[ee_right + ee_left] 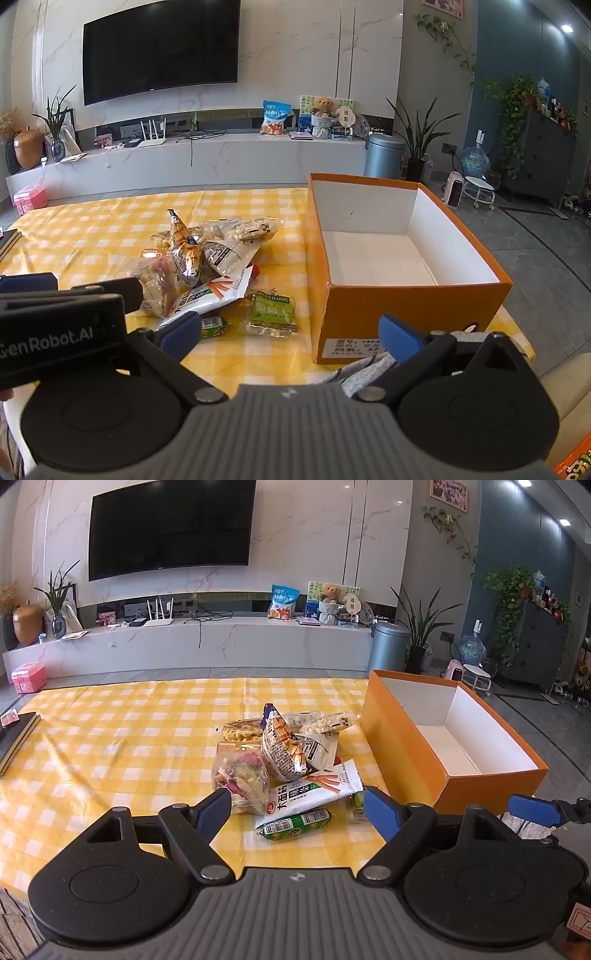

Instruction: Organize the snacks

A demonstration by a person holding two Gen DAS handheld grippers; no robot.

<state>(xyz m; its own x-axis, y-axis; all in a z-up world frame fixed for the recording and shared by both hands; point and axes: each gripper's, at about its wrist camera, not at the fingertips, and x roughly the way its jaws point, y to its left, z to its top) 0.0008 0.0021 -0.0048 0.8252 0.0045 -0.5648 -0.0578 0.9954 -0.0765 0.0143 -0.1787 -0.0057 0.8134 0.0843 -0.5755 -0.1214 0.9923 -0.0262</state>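
A heap of snack packets (pixel 284 753) (pixel 207 254) lies on the yellow checked tablecloth (pixel 110 746). It holds a clear bag of dried fruit (pixel 240 775), a white stick-snack packet (pixel 314 786), a green sausage (pixel 297 823) and a green raisin packet (pixel 273 308). To its right an orange cardboard box (pixel 406 753) (pixel 406 306) stands with its top off, white inside and nothing in it. My left gripper (pixel 299 812) hangs open just short of the heap, over the sausage. My right gripper (pixel 291 334) is open too, in front of the box's near left corner.
A dark notebook (pixel 16 738) lies at the table's left edge. A grey cloth (pixel 362 373) lies under the right gripper. Beyond the table are a TV wall with a low marble shelf (pixel 221 638), a metal bin (pixel 388 646) and potted plants.
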